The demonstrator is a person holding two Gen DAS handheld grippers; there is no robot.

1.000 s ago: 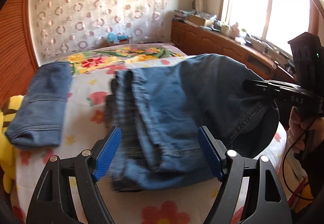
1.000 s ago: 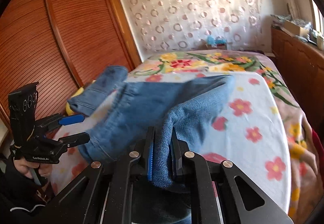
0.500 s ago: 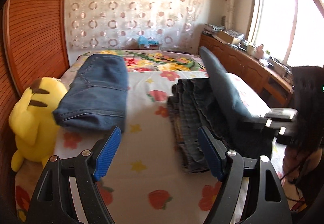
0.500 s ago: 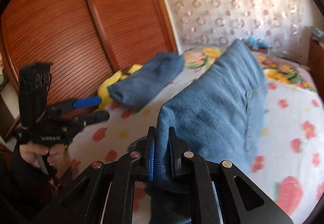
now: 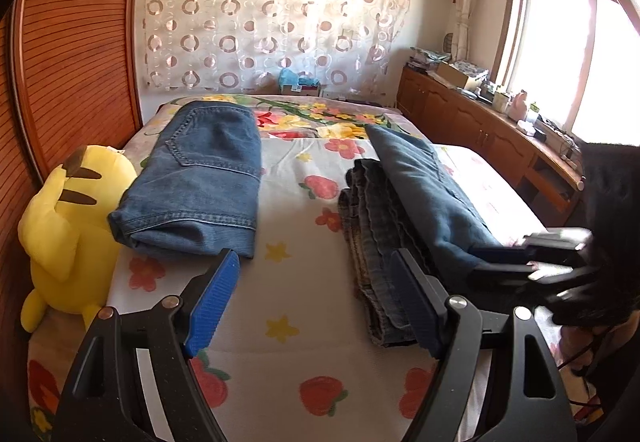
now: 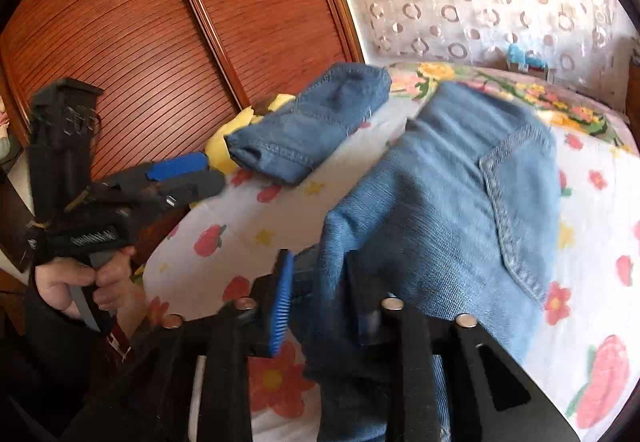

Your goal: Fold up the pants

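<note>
Bed with floral sheet (image 5: 296, 274), two denim items on it. Folded jeans (image 5: 204, 178) lie flat on the left side of the sheet, just beside a yellow plush toy (image 5: 68, 226) at the bed's left edge against the slatted wooden wardrobe (image 5: 76, 54).

The pants (image 6: 452, 210) being worked lie on the right side of the bed, well apart from the folded pair: upper layer doubled over lower layers, back pocket facing up in the right wrist view (slightly motion-blurred).

Left gripper (image 5: 316, 302): jaws wide, nothing between the blue pads, hovering over bare sheet between the two garments. A hand (image 6: 84, 278) grips its handle.

Right gripper (image 6: 320, 294): jaws opening. The near edge of the pants is between them; the blue pad on the left stands clear of the cloth, and the denim drapes against the other finger.

Circle-patterned curtain (image 5: 272, 18) behind the bed; wooden cabinets (image 5: 480, 130) under the window.
</note>
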